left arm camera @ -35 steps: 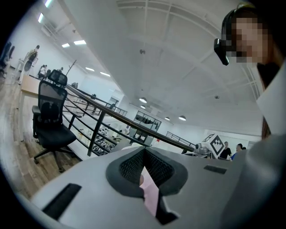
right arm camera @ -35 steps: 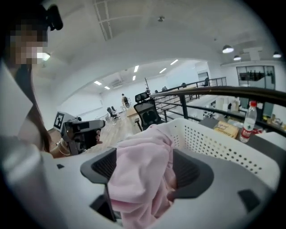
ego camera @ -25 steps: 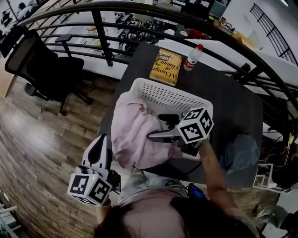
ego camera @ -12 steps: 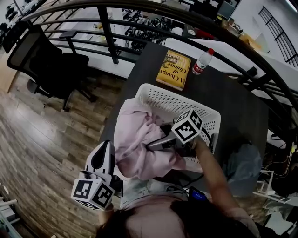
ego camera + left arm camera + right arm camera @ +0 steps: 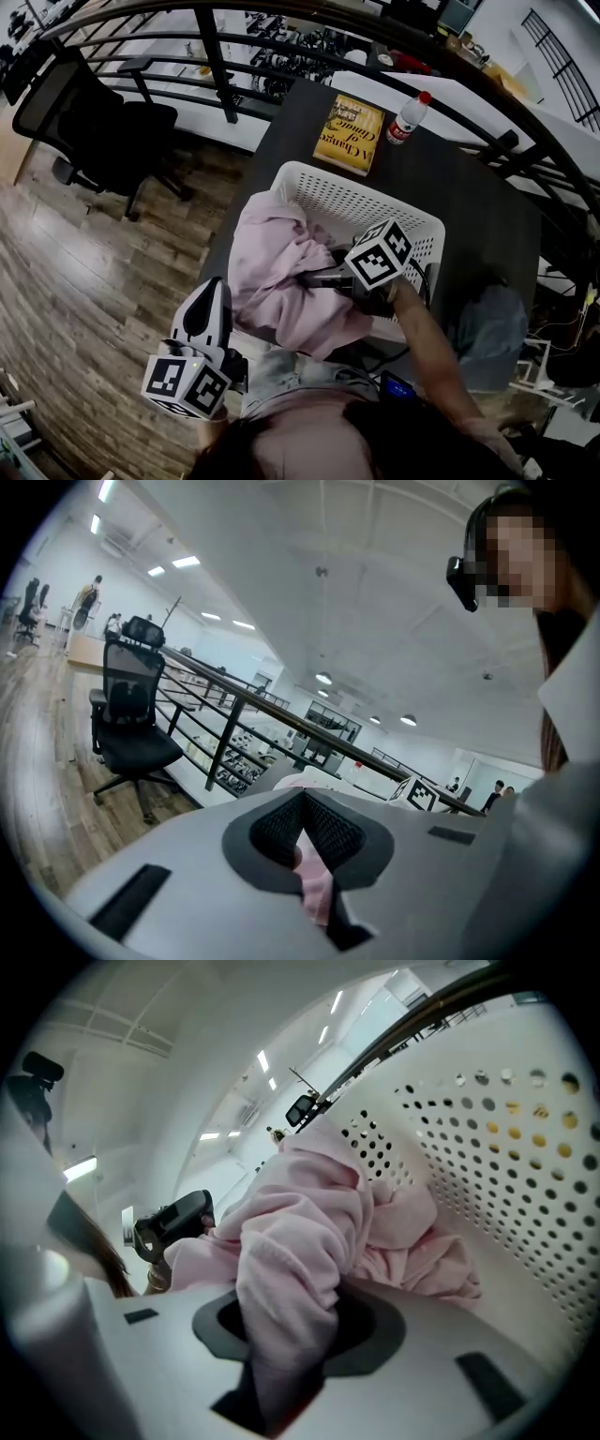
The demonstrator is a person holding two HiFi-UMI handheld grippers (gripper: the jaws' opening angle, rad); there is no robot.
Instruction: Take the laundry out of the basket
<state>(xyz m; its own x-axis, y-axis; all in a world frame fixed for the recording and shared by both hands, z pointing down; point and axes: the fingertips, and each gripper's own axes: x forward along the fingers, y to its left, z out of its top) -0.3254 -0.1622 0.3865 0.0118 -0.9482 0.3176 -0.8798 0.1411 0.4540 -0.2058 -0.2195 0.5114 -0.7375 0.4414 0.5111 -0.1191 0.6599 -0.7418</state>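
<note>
A wooden plank floor [image 5: 66,281] fills the head view from seven to ten o'clock. A black office chair [image 5: 98,122] stands on it at ten o'clock. A black metal railing [image 5: 281,14] curves across twelve, and a dark table [image 5: 487,216] lies toward three. Strip lights [image 5: 185,562] glow in a white ceiling [image 5: 375,602].

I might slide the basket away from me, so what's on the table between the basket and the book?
Nothing: the head view shows only a narrow bare strip of dark table between the basket and the book.
</note>
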